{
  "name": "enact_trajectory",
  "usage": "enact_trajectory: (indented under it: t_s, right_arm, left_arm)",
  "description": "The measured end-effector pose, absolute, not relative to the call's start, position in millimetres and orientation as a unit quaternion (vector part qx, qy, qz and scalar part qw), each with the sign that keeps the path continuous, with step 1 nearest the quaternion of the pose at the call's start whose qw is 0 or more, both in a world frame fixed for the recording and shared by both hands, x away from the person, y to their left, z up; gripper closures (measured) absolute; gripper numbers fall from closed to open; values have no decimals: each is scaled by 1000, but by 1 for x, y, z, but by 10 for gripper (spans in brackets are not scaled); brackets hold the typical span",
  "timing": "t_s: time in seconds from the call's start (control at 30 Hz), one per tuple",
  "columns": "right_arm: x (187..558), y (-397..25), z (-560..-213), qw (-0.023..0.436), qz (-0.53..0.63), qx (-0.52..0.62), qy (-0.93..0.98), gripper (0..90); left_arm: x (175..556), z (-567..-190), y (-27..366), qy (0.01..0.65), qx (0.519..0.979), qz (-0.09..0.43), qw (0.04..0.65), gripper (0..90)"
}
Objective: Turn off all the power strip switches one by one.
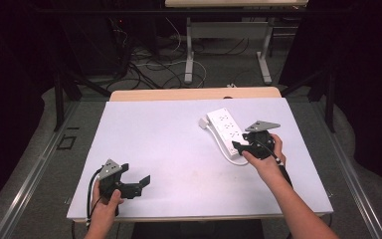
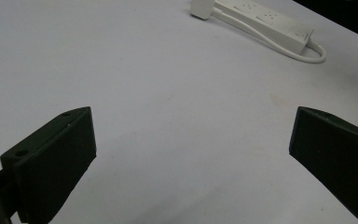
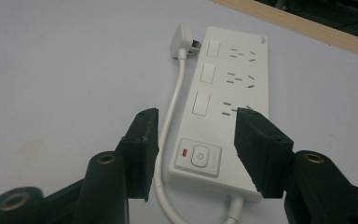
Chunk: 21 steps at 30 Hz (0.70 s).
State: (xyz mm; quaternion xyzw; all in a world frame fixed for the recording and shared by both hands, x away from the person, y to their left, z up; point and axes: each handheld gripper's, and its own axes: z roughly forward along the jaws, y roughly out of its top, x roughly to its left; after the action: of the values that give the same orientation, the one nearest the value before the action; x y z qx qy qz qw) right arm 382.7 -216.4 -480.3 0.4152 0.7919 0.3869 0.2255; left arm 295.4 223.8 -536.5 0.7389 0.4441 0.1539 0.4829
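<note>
A white power strip point(image 1: 224, 127) lies at the right of the white table top point(image 1: 169, 144), with its plug point(image 1: 202, 122) beside its far end and its cord point(image 1: 233, 159) looping at the near end. My right gripper point(image 1: 239, 148) is open at that near end. In the right gripper view, its jaws straddle the power strip point(image 3: 223, 88) around the power button point(image 3: 199, 156), with the cord point(image 3: 170, 121) inside the left jaw. My left gripper point(image 1: 135, 173) is open and holds nothing over bare table at the front left. The left gripper view has the strip point(image 2: 265, 18) far off.
A wooden strip point(image 1: 194, 93) edges the table's far side. Beyond it, on the floor, are tangled cables point(image 1: 149, 64) and the legs of another table point(image 1: 190, 55). Dark curtains stand on both sides.
</note>
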Motion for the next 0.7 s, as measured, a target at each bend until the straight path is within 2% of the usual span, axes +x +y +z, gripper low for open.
enact_trajectory:
  t_s: [0.13,0.3,0.53,0.7]
  right_arm:
    - [390,-213,-483,217,376,421,796,484]
    - [398,-213,-488,213,362,430,799,575]
    - [408,-211,-494,197,347,437,806,639]
    - [412,-209,-499,199,337,437,810,731]
  left_arm:
    - [296,-537,224,445,739,153,482,7]
    - [297,-538,225,446,738,152,483,7]
    - [297,-538,226,447,738,152,482,7]
    - [297,-538,226,448,738,151,481,7]
